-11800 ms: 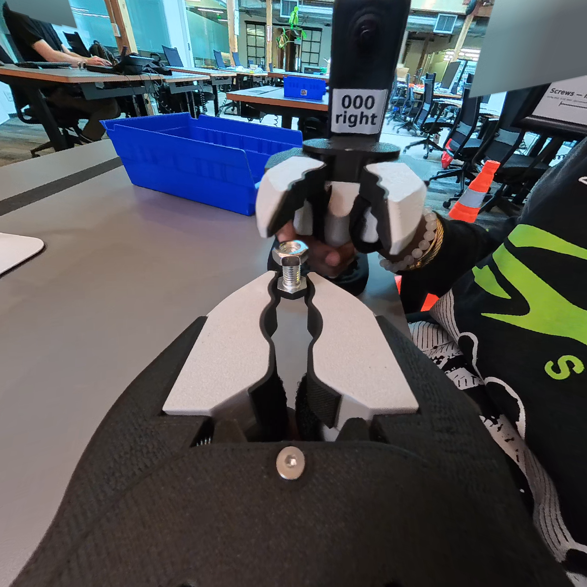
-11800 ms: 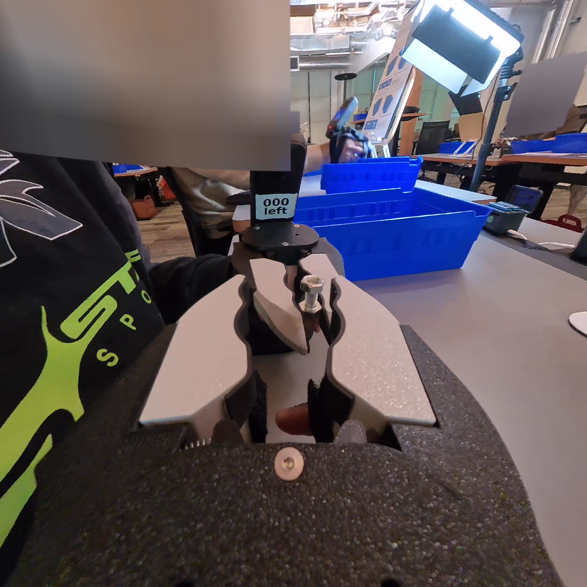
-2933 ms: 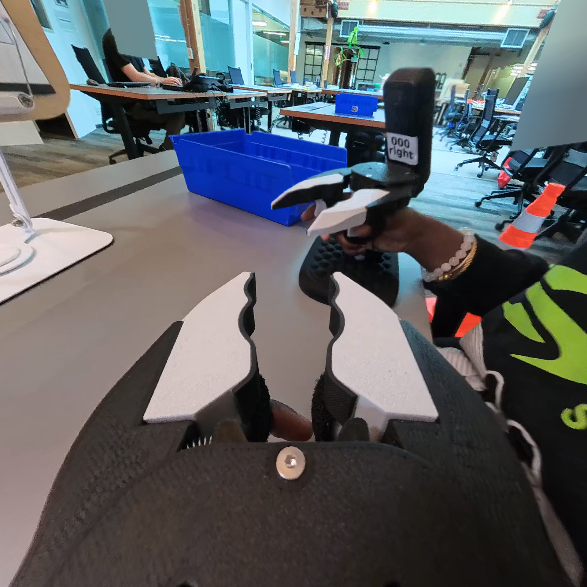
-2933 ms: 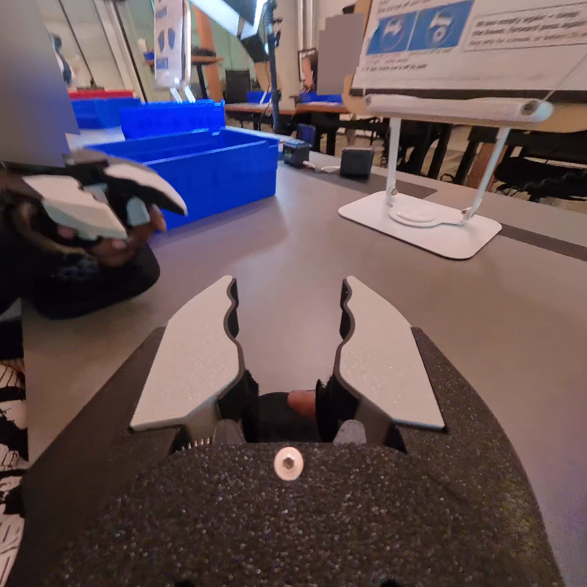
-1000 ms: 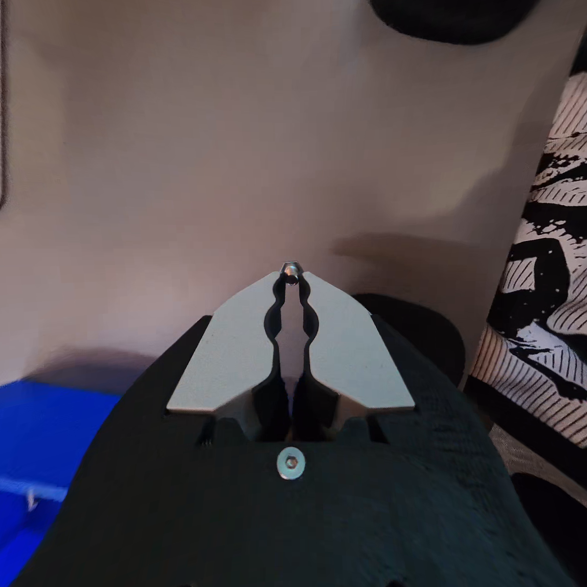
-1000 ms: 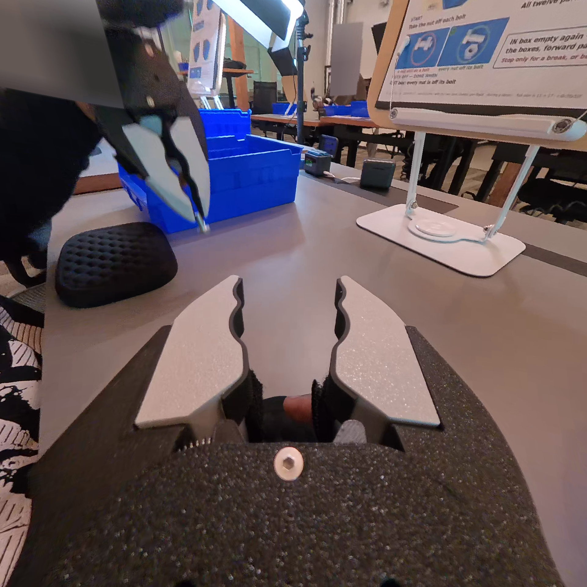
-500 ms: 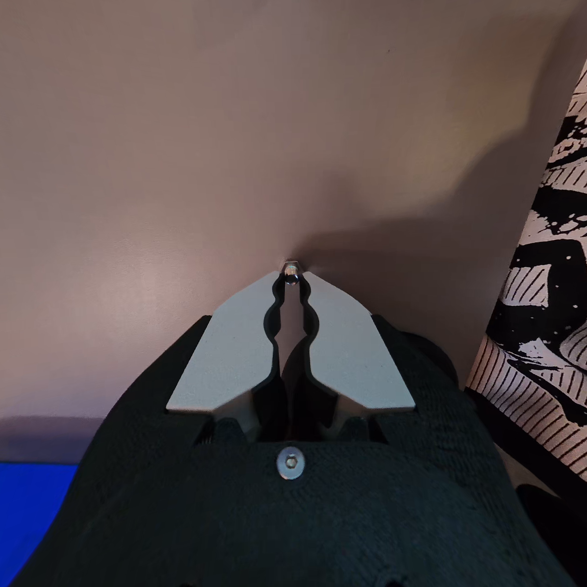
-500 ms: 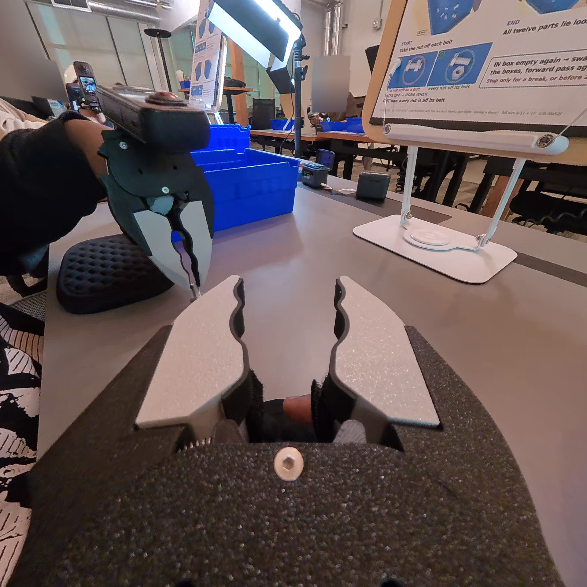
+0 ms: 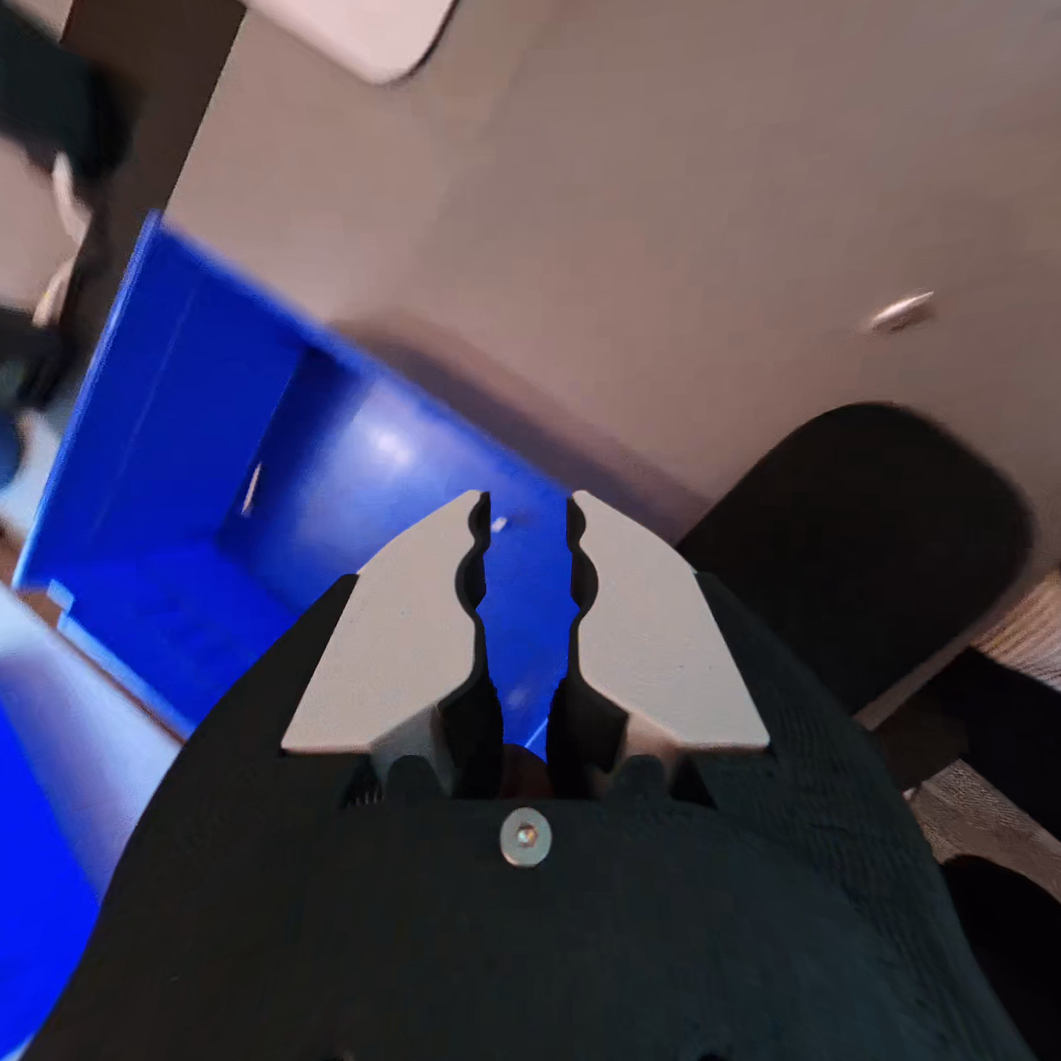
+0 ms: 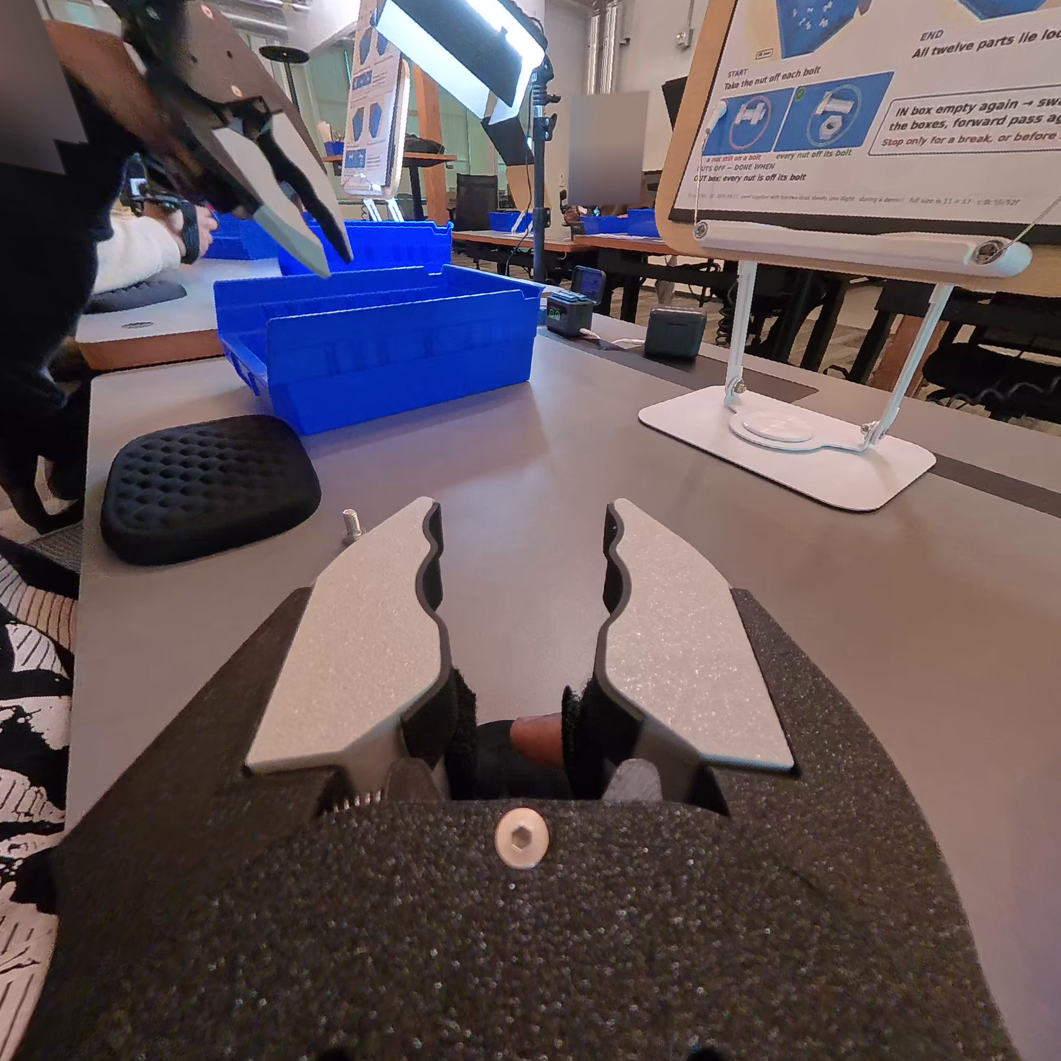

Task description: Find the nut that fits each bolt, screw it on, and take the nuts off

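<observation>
**Bolt standing on the table; both grippers empty**

**Left wrist view (motion-blurred, looking steeply down)**
- Left gripper [image 9: 527, 505]: fingers spread a little, nothing between them; poised over the near corner of the blue bin.
- Blue bin [image 9: 172, 436]: open-topped, divided inside; small pale specks lie on its floor, too blurred to identify.
- Bolt [image 9: 898, 313]: a small silver streak on the grey table [image 9: 631, 201], far right, well apart from the fingertips.
- Black wrist pad [image 9: 861, 545]: right of the fingers, at the table's edge.
- White stand base [image 9: 367, 34]: rounded corner only, at the top edge.

**Right wrist view (sharp, looking low across the table)**
- Right gripper [image 10: 521, 505]: fingers wide apart, holding nothing; bare table shows between them.
- Bolt [image 10: 351, 525]: short, silver, upright on its head, thread up; just beside the left fingertip, between it and the wrist pad, touching neither.
- Black wrist pad [image 10: 206, 488]: dimpled, near left, in front of the bin.
- Blue bin [image 10: 396, 356]: far left; its near wall hides the contents.
- Left gripper [image 10: 333, 261]: raised above the bin, tips pointing down, fingers slightly parted and empty.
- Instruction board [image 10: 861, 132] on a white stand [image 10: 804, 448]: far right.
- Two small dark cases [image 10: 674, 339]: behind the bin.
- Studio light panel [image 10: 465, 51]: on a pole, beyond the table.
</observation>
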`<state>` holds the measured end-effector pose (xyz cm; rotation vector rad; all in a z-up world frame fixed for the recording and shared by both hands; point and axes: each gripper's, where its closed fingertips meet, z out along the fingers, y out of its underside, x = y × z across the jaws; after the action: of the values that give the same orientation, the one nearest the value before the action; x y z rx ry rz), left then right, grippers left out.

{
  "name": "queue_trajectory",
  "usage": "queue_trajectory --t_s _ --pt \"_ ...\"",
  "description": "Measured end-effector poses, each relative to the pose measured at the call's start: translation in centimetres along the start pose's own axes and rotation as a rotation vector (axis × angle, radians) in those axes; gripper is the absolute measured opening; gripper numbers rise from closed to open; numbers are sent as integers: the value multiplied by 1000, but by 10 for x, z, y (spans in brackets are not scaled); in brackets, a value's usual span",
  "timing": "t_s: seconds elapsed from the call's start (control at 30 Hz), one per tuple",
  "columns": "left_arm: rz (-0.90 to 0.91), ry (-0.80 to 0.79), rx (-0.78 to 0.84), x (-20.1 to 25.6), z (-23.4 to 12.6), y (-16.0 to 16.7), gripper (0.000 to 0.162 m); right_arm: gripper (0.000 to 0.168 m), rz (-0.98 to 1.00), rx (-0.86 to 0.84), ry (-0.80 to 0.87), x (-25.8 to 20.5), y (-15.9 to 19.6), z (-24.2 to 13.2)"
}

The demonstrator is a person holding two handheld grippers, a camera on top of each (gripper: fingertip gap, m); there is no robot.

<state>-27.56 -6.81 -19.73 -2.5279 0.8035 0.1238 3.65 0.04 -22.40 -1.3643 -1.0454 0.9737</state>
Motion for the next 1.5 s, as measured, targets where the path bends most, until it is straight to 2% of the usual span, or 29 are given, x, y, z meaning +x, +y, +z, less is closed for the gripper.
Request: queue_trajectory --t_s 0.07,0.2,0.3,0.43,0.57,1.1,1.17,1.23,1.5 --pt "-87 -47 -113 -32 3 35 25 54 -5 1 3 0 0 0" --pt "-153 31 -282 -51 29 87 28 54 -1 -8 0 0 1 1" --pt "-166 98 -343 -50 47 109 27 54 3 -10 0 0 1 1" --pt "-139 91 -411 -51 62 127 27 54 11 -11 1 1 1 1" --pt "-144 60 -421 -57 71 131 27 54 12 -7 0 1 1 1" --pt "-193 123 -466 -58 88 147 31 53 17 1 4 2 0 0" --pt "-199 136 -447 -57 89 145 28 53 18 0 4 2 0 0" --pt "-202 175 -435 -51 89 144 18 53 18 -1 5 2 0 0" --pt "-199 179 -410 -49 82 141 17 53 18 -10 5 2 2 1"
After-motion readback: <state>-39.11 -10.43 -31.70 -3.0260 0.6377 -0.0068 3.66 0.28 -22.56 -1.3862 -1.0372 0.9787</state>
